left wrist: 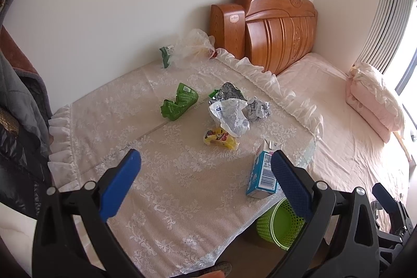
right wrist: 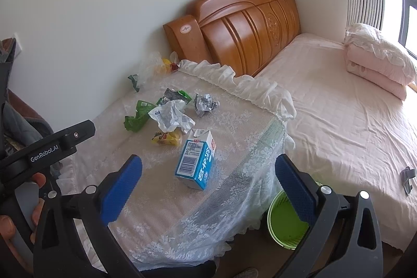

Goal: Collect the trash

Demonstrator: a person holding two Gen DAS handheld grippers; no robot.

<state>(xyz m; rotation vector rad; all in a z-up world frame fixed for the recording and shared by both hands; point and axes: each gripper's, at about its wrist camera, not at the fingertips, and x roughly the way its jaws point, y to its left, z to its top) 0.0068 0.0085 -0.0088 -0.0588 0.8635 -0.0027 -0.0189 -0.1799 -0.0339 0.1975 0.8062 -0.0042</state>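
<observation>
Both grippers — left (left wrist: 206, 171), right (right wrist: 208, 173) — gape empty; right finger (left wrist: 289, 184) hides part of the milk carton (left wrist: 262, 173).

lace tablecloth (left wrist: 182, 181), glossy wooden headboard (left wrist: 281, 28)

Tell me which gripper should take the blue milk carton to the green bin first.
Right, probably. The blue milk carton sits nearly centred ahead of the open right gripper, and the green bin is below its right finger. The left gripper sees it off to its right.
</observation>
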